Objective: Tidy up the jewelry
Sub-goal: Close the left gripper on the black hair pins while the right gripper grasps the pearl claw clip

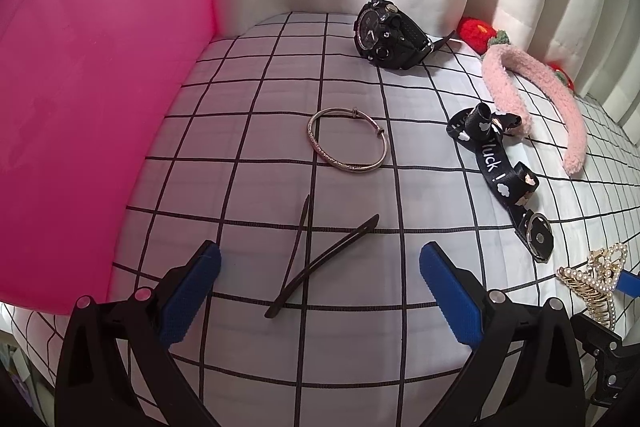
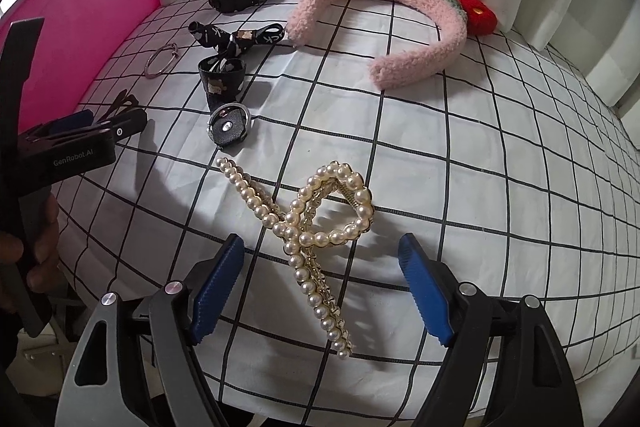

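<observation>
Two open claws hover over jewelry spread on a white, black-gridded cloth.

The left claw has its blue pads spread wide apart, with a dark hair clip lying on the cloth between and just ahead of them. Beyond it lies a silver bangle, then a black watch near the padded white backing. A pink bin stands along the left. The right claw is also spread apart and holds nothing; a pearl hair claw clip rests between its pads. Farther off lie a black printed ribbon strap and a fuzzy pink headband.
</observation>
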`<state>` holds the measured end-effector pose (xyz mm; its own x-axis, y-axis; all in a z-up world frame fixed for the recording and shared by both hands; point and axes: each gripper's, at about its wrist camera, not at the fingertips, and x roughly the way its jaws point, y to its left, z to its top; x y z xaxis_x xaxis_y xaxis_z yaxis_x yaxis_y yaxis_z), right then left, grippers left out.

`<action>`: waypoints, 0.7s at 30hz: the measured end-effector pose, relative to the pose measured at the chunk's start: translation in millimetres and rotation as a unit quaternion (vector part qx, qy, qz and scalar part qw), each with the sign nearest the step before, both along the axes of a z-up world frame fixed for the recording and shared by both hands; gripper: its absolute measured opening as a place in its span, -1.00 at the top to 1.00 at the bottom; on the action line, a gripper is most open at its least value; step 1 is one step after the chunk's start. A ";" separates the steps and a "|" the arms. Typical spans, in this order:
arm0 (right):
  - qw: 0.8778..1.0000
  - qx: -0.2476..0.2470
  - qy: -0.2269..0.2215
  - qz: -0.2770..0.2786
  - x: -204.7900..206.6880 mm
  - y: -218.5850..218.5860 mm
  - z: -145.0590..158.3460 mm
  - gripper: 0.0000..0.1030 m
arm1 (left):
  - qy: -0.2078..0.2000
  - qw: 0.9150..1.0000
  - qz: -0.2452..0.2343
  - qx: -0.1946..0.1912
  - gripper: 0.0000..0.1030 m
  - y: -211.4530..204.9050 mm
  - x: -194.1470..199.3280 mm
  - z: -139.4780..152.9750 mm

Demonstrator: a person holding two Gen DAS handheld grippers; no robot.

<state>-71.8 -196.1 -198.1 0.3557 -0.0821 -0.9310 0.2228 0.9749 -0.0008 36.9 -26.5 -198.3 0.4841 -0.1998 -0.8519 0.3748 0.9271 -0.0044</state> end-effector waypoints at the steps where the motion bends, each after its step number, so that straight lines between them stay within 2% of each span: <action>1: 1.000 -0.005 0.000 0.002 0.8 1.2 -0.5 -0.48 | -0.001 1.000 0.000 0.000 -0.89 0.0 0.0 0.0; 16: 1.000 -0.014 -0.025 0.009 5.5 4.1 -4.6 -0.50 | -0.018 1.000 -0.001 -0.009 -0.85 2.7 -4.9 1.7; 19: 0.999 -0.013 -0.027 0.012 3.0 5.6 -3.5 -0.44 | -0.020 1.000 -0.003 -0.011 -0.74 3.0 -6.0 3.5; 21: 0.999 -0.015 -0.029 0.018 -0.6 8.1 -1.4 -0.35 | -0.025 1.000 -0.004 -0.012 -0.56 3.7 -7.6 5.3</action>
